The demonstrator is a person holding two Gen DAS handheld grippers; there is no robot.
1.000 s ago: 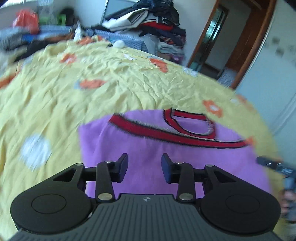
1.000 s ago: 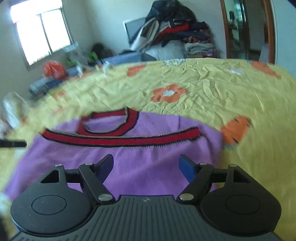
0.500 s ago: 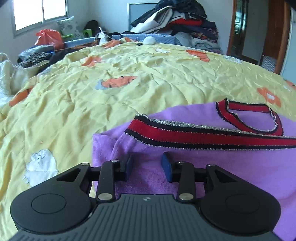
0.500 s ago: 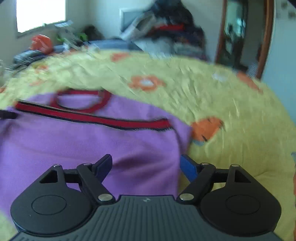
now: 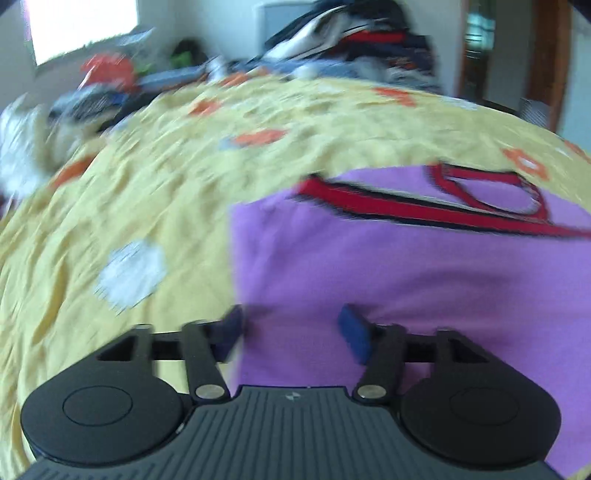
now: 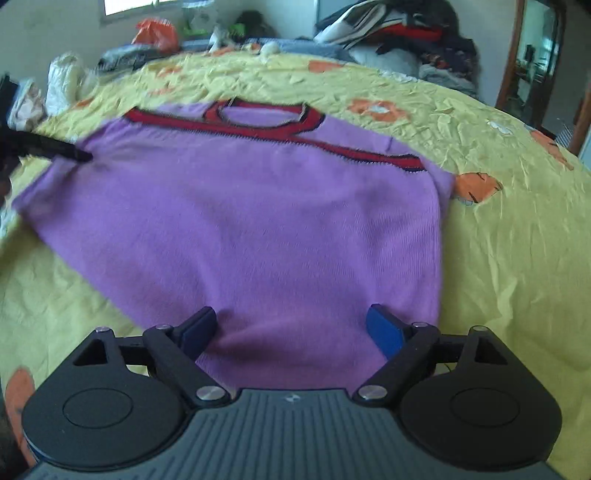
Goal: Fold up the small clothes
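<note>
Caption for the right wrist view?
Open right gripper over the hem of a purple sweater laid flat on a yellow bedsheet.

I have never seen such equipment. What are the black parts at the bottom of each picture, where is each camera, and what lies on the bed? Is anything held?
The black parts are hand-held grippers, each with two blue-tipped fingers; a person carries one in each hand. Each picture comes from a camera mounted on its gripper, looking forward along the fingers. The left gripper and the right gripper both stand open over the near edge of a purple sweater with red trim, which lies flat on a yellow flowered bedsheet. Neither gripper holds anything. A pile of clothes sits at the far side. The left picture is blurred.
</note>
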